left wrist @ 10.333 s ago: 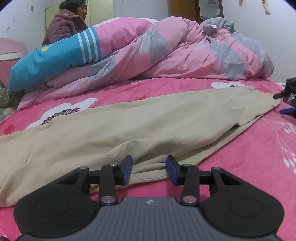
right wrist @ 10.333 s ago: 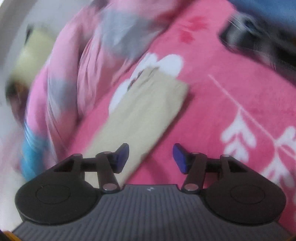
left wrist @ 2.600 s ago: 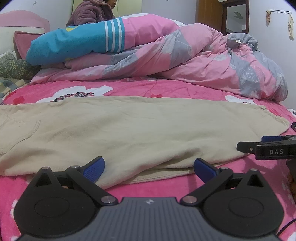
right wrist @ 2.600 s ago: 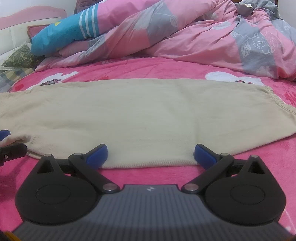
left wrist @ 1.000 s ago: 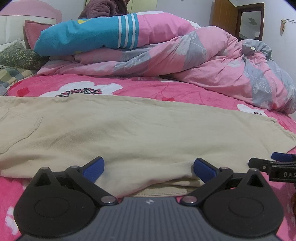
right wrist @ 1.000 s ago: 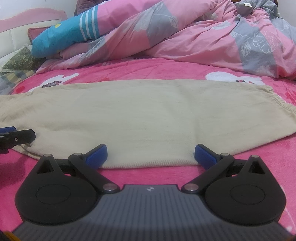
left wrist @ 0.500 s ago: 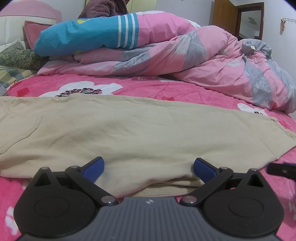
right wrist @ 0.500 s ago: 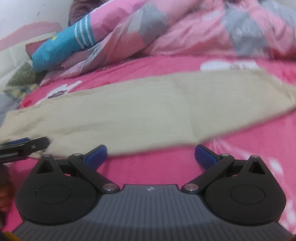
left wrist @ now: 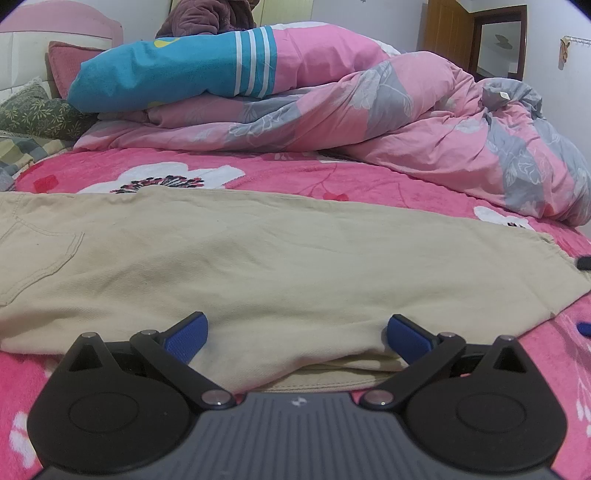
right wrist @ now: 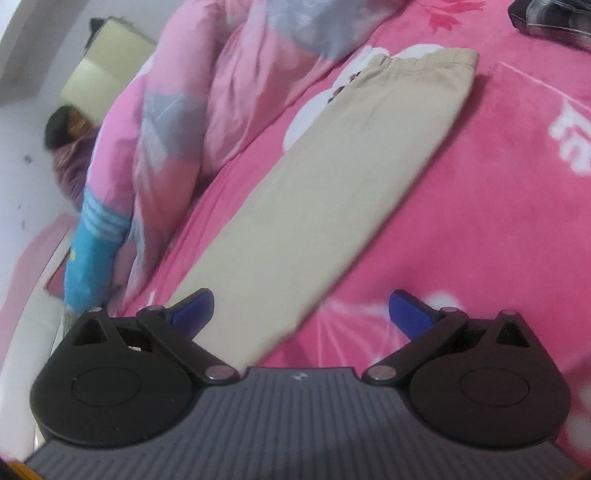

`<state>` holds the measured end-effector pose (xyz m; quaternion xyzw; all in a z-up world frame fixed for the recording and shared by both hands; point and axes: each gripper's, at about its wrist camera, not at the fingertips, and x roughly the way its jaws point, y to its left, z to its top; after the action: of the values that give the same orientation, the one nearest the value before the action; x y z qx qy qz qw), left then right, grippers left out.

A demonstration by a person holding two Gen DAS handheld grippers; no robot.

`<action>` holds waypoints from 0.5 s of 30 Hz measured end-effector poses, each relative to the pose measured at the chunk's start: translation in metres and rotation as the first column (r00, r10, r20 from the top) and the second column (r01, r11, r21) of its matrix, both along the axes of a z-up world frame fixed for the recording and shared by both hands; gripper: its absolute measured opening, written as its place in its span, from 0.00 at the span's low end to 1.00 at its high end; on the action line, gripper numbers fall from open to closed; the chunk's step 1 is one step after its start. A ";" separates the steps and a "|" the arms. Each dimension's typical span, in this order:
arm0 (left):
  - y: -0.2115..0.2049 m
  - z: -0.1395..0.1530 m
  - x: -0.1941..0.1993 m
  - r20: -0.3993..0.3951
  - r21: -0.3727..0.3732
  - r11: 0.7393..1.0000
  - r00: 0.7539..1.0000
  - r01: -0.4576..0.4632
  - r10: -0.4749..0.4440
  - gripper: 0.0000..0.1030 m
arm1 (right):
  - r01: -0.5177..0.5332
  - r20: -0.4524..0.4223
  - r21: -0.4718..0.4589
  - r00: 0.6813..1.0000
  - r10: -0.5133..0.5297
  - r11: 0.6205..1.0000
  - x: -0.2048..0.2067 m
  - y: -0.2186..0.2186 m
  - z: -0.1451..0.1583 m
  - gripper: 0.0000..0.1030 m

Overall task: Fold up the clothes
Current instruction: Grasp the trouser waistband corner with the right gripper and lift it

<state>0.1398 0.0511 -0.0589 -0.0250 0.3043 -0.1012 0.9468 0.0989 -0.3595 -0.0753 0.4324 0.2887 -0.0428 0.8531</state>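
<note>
Beige trousers [left wrist: 280, 266] lie flat and lengthwise across the pink flowered bedspread [left wrist: 295, 173], folded leg on leg, with a back pocket at the left. My left gripper [left wrist: 297, 332] stands open low over their near edge, nothing between its blue pads. In the right wrist view the same trousers [right wrist: 332, 177] run away from the camera to their hem at the top. My right gripper [right wrist: 301, 308] is open above the bed, its left pad over the trousers' near part, and it holds nothing.
A rumpled pink and grey duvet [left wrist: 406, 122] with a blue striped pillow [left wrist: 177, 70] on it fills the far side of the bed. A person in a purple jacket [right wrist: 70, 155] sits behind it. A dark object [right wrist: 550, 14] lies near the bed's corner.
The right gripper has swung away from the trousers' long edge and turned, now looking along their length from above. The left gripper has stayed put and open.
</note>
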 end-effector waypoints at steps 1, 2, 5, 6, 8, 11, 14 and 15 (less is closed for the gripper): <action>0.000 0.000 0.000 0.000 -0.001 1.000 1.000 0.000 0.000 1.00 | 0.008 -0.004 -0.003 1.000 -0.008 1.000 0.008 -0.002 -0.001 0.99; 0.000 0.000 0.000 0.000 -0.001 1.000 1.000 0.001 -0.001 1.00 | 0.020 -0.003 -0.004 1.000 -0.020 1.000 0.016 -0.006 -0.002 0.99; 0.001 0.000 0.000 0.000 -0.004 1.000 1.000 0.001 -0.001 1.00 | 0.064 0.005 0.000 0.998 -0.064 0.998 0.037 -0.019 -0.007 0.99; 0.001 0.000 0.000 0.000 -0.005 1.000 1.000 0.002 -0.002 1.00 | 0.080 0.008 -0.002 0.997 -0.080 0.997 0.042 -0.024 -0.008 0.99; 0.001 0.000 0.000 0.000 -0.007 1.000 1.000 0.002 -0.002 1.00 | 0.116 0.018 -0.009 0.993 -0.116 0.993 0.051 -0.032 -0.009 0.98; 0.002 0.000 0.001 0.000 -0.008 1.000 1.000 0.003 -0.003 1.00 | 0.183 0.037 -0.016 0.983 -0.182 0.983 0.060 -0.045 -0.013 0.88; 0.002 0.000 0.001 0.000 -0.008 1.000 1.000 0.003 -0.003 1.00 | 0.258 0.038 -0.024 0.966 -0.257 0.966 0.061 -0.059 -0.019 0.49; 0.002 0.000 0.001 0.000 -0.008 1.000 1.000 0.003 -0.003 1.00 | 0.279 0.039 -0.004 0.960 -0.278 0.960 0.059 -0.066 -0.024 0.32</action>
<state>0.1407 0.0530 -0.0588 -0.0284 0.3039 -0.1038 0.9466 0.1583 -0.4257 -0.0994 0.4656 0.2086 -0.1555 0.8459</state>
